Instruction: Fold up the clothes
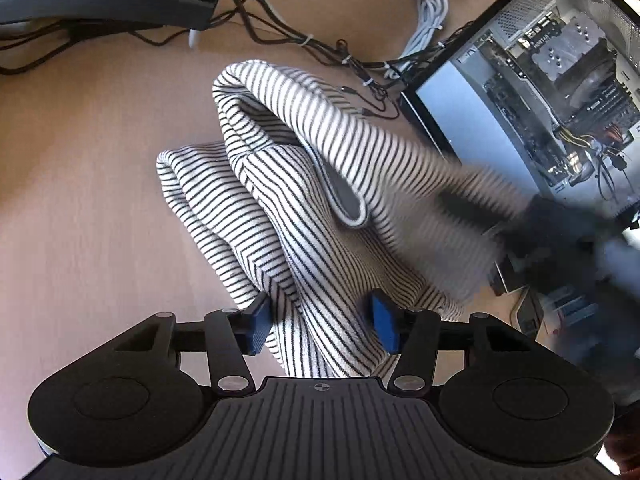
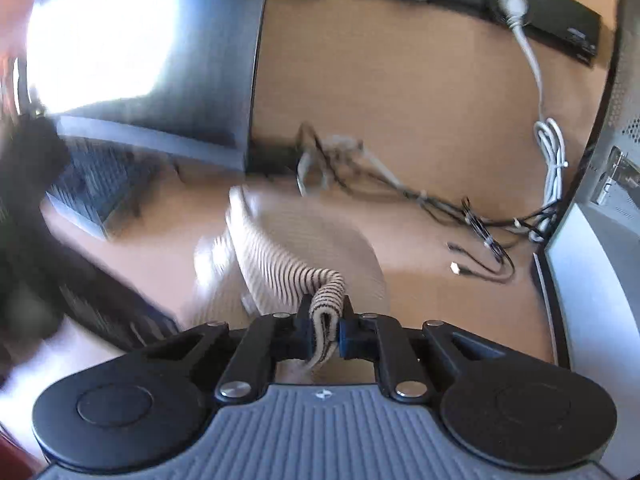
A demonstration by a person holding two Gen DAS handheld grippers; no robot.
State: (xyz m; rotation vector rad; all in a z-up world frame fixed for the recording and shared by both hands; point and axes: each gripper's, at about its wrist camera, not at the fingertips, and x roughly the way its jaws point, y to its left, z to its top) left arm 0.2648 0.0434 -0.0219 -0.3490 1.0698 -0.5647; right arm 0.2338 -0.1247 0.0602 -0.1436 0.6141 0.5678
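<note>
between right gripper (image 2: 325, 332) jaws, striped garment (image 2: 326, 300)

Desk (image 1: 80, 160): pale wood-grain surface, seen in both views.
Computer case (image 1: 560, 92): at right, side open, showing circuit board, cooler and inner wiring.
White cable (image 1: 430, 16): coiled and tied, near the case; runs up to a white plug (image 2: 514, 6) on a black box (image 2: 560, 26).
Black cables (image 1: 280, 28): tangled bundle across the desk, tied in places, loose connector ends (image 2: 456, 268) lying flat.
Monitor (image 2: 132, 52): dark frame, bright glare on screen.
Keyboard (image 2: 92, 196): dark, blurred, under the monitor.
</note>
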